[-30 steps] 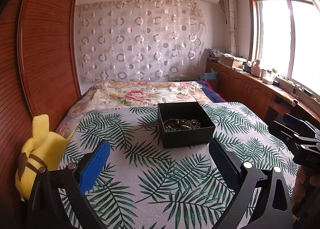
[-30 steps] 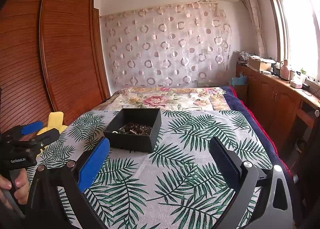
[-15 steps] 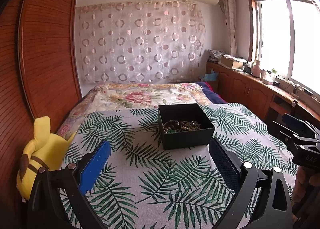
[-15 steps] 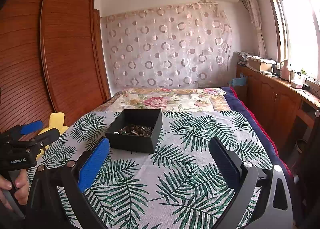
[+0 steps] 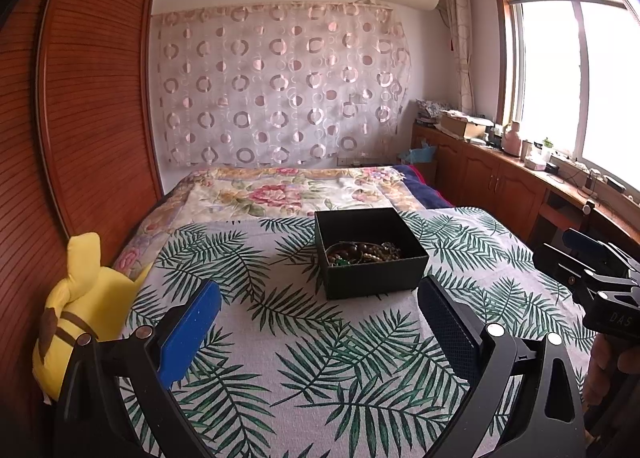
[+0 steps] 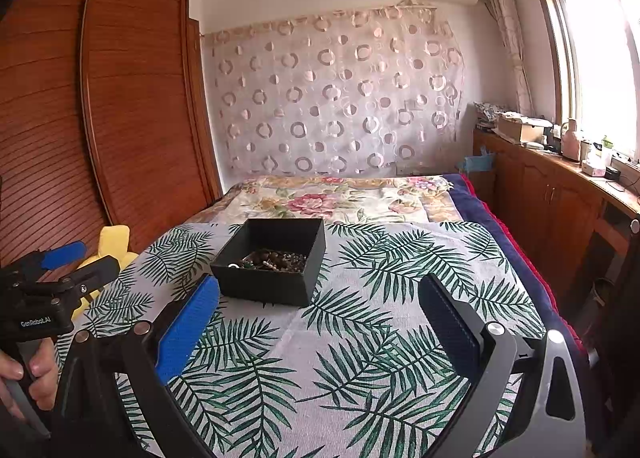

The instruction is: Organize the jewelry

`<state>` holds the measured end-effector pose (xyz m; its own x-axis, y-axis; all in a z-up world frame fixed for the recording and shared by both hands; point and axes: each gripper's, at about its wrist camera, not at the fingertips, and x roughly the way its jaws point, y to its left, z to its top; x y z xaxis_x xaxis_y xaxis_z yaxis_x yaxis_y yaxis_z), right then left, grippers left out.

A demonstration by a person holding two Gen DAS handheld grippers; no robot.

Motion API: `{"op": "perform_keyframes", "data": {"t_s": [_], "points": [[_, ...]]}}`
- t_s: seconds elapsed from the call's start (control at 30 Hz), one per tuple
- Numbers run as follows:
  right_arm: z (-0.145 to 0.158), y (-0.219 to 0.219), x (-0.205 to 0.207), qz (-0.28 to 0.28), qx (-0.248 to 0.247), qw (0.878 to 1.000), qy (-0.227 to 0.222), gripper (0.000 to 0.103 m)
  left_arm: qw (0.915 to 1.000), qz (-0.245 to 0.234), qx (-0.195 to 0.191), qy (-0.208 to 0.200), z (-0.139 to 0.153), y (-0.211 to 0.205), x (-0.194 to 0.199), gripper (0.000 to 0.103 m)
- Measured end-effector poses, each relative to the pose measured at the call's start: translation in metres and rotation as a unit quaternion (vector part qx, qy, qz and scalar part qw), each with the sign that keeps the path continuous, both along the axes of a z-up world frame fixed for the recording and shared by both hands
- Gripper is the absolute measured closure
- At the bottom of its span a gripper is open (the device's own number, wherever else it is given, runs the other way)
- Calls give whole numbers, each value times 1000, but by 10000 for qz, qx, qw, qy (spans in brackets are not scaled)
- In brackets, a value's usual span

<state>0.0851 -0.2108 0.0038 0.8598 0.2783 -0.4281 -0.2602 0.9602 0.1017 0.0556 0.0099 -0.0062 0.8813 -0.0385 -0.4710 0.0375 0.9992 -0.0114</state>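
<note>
Black jewelry box point(image 5: 370, 254) sits on leaf-print bedspread point(image 5: 320, 358), beads tangled inside; left gripper point(image 5: 320, 322) and right gripper point(image 6: 320, 318) both spread wide, empty; descend vertically, pinch one strand, avoid box walls.

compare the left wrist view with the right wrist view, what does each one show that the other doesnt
Only the left wrist view shows the whole yellow plush toy, brown stripes included, against the wardrobe, and the right gripper from the side.

Only the right wrist view shows the bare hand on the left gripper handle, and the bed's red and navy edge.

Both show the open black box of tangled jewelry on the palm-leaf cover, and each camera's own fingers spread wide and empty.
</note>
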Motion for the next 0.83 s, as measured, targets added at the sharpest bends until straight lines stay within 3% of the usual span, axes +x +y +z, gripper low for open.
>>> {"op": "perform_keyframes", "data": {"t_s": [0.83], "points": [[0, 0, 1, -9, -2, 10000, -9, 2, 10000, -3, -17, -1, 5, 1, -3, 8]]}}
